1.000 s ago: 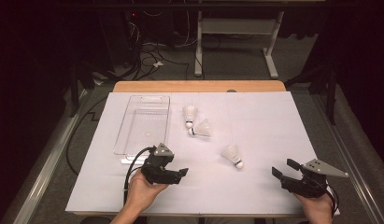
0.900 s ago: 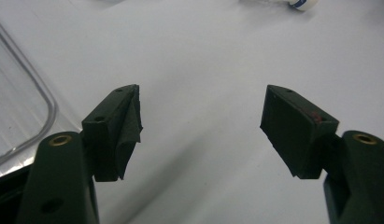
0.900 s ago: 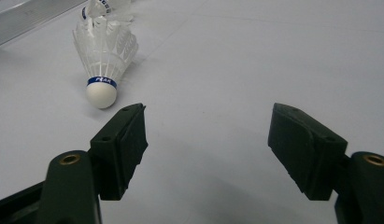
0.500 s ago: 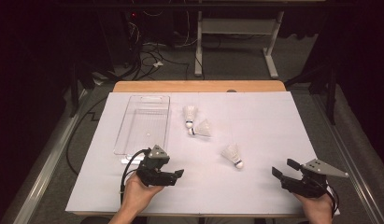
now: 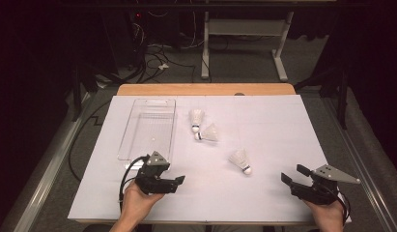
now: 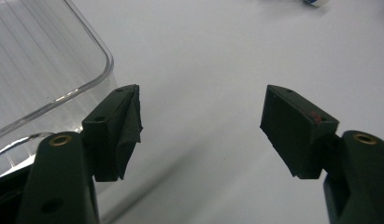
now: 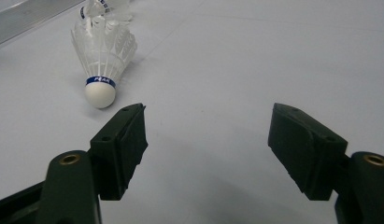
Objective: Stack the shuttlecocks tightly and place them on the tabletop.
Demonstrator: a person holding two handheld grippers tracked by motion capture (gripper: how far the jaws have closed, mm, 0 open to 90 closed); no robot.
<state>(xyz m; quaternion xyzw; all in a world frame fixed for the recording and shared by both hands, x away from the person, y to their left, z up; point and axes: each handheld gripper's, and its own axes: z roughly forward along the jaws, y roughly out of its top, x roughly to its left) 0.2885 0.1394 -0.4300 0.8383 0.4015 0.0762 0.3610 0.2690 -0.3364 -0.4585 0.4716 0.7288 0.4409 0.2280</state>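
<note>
The left hand-held gripper (image 5: 176, 182) sits low at the near left of the desk (image 5: 283, 125), just beside the near end of the clear plastic tray (image 5: 148, 126). Its jaws stand wide apart with nothing between them; in the left gripper view the tray's rounded corner (image 6: 54, 70) lies just past the left jaw.

The right hand-held gripper (image 5: 293, 175) is at the near right edge of the desk, jaws also spread wide and holding nothing.

Three shuttlecocks lie on the white desk cover. The nearest shuttlecock (image 5: 241, 160) lies on its side between the two grippers, nearer the right one, cork end pointing towards the near right; in the right gripper view it (image 7: 103, 56) lies beyond the left jaw, apart from it. The other two shuttlecocks (image 5: 197, 119) (image 5: 207, 133) lie close together farther off, just right of the tray.
</note>
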